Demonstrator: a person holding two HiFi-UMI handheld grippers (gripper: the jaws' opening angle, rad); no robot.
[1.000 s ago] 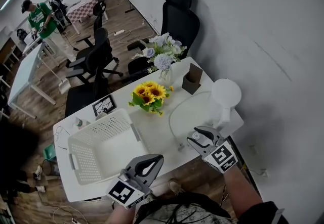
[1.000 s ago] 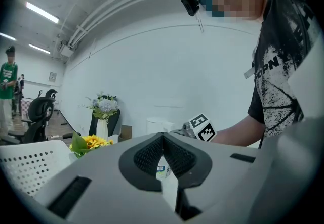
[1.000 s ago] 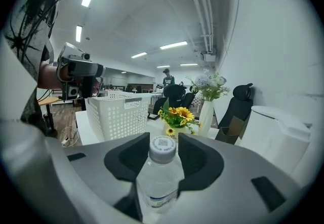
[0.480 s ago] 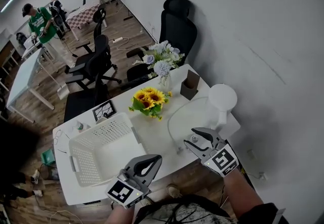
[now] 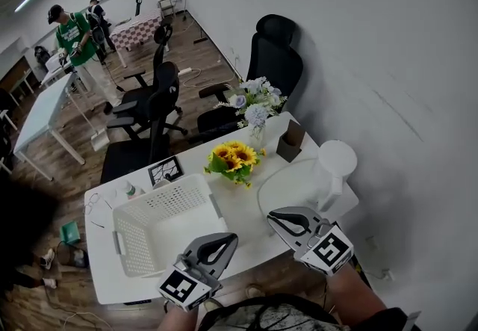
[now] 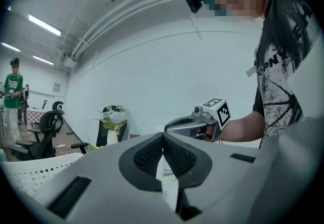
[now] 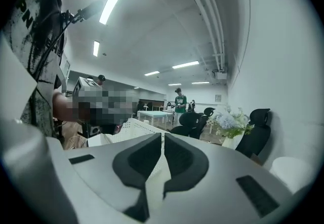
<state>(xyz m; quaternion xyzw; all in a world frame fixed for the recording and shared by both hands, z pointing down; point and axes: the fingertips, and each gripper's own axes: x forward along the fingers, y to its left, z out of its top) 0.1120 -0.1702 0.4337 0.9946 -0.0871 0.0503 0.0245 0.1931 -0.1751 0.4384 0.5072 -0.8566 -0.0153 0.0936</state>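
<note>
Both tools are pinched together as we hover at the near edge of the bench (image 5: 243,206). Our left tool (image 6: 163,138) has its tips touching, with only a white sliver (image 6: 167,172) with blue print showing in the slot behind them, and our right tool (image 7: 162,136) is closed on nothing. The white basket (image 5: 128,243) sits on the bench just ahead of the left tool, with sunflowers (image 5: 233,158) beyond it.

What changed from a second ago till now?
The right gripper no longer has the bottle between its jaws; they have closed on nothing and it has tipped upward. That bottle no longer shows. The left gripper stays shut on its white labelled thing; the basket and sunflowers have not moved.
</note>
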